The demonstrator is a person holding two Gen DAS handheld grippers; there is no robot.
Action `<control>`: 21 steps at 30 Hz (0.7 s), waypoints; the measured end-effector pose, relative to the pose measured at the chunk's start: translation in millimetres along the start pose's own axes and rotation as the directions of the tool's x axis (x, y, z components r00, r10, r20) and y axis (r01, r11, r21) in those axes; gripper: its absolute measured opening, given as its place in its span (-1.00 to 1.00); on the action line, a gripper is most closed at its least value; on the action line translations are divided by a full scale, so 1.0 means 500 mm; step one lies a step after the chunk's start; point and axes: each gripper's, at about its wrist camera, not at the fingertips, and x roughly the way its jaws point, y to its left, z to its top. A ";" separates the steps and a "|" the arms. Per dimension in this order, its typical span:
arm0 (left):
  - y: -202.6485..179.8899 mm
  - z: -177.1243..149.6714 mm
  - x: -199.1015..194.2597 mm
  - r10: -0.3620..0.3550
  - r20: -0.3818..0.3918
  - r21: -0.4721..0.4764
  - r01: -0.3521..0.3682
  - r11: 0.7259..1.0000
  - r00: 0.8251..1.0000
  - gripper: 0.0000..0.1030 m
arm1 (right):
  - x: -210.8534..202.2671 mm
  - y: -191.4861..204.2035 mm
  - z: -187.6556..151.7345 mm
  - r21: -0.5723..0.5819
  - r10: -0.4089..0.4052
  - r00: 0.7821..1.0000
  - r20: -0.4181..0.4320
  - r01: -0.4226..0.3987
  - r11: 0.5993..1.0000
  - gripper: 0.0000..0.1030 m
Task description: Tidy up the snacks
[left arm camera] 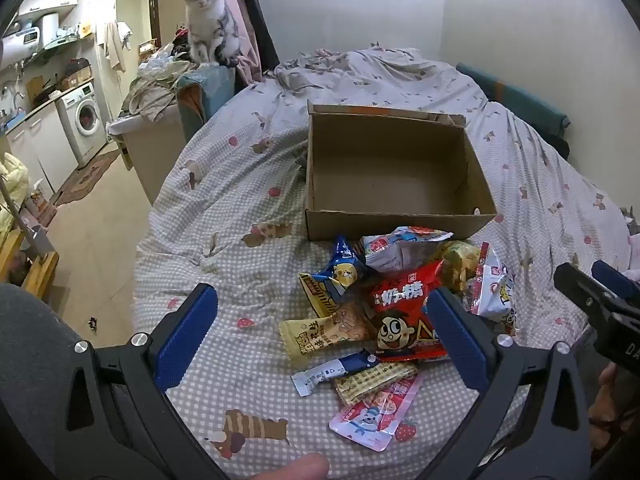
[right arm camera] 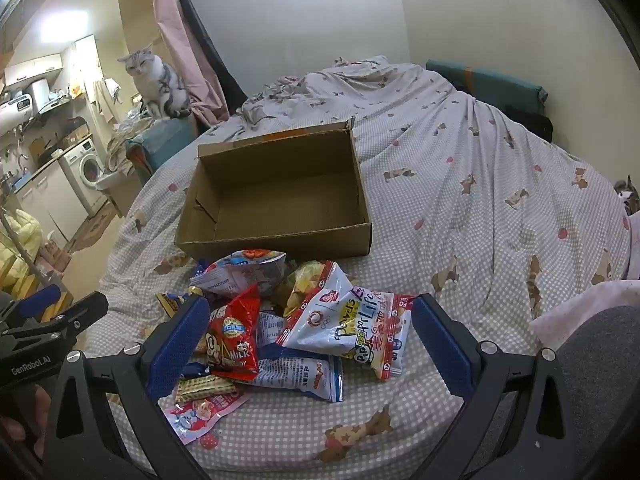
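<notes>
A heap of snack packets lies on the checked bedspread just in front of an empty cardboard box (left arm camera: 394, 168) (right arm camera: 280, 196). The heap holds a red candy bag (left arm camera: 404, 316) (right arm camera: 234, 336), a white bag with printed lettering (right arm camera: 352, 320), a yellow packet (left arm camera: 320, 330), a blue-and-yellow packet (left arm camera: 336, 280) and a pink pouch (left arm camera: 378, 412) (right arm camera: 200, 412). My left gripper (left arm camera: 320, 344) hangs open over the heap's left part, its blue pads holding nothing. My right gripper (right arm camera: 308, 344) hangs open over the heap's right part, also holding nothing.
The bed's left edge (left arm camera: 160, 240) drops to a tiled floor with a rug. A grey tabby cat (left arm camera: 210, 24) (right arm camera: 156, 84) sits on a cluttered stand at the bed's far left. A washing machine (left arm camera: 86, 120) stands beyond. Rumpled bedding (left arm camera: 352, 64) lies behind the box.
</notes>
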 end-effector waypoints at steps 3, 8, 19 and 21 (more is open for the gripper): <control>0.001 0.000 0.001 -0.001 -0.003 0.000 0.001 1.000 1.000 1.00 | 0.000 0.001 0.000 0.001 0.002 1.000 0.000 -0.002 1.000 1.00; -0.003 0.001 0.000 0.001 -0.004 0.008 -0.001 1.000 1.000 1.00 | 0.001 0.002 -0.001 0.001 0.003 1.000 -0.005 -0.003 1.000 1.00; 0.000 0.000 0.000 0.001 -0.001 0.004 -0.001 1.000 1.000 1.00 | 0.003 0.004 -0.001 -0.005 0.000 1.000 -0.001 0.000 1.000 1.00; -0.001 0.000 0.000 0.001 0.000 0.003 -0.001 1.000 1.000 1.00 | 0.003 0.005 -0.001 -0.005 0.000 1.000 -0.001 0.000 1.000 1.00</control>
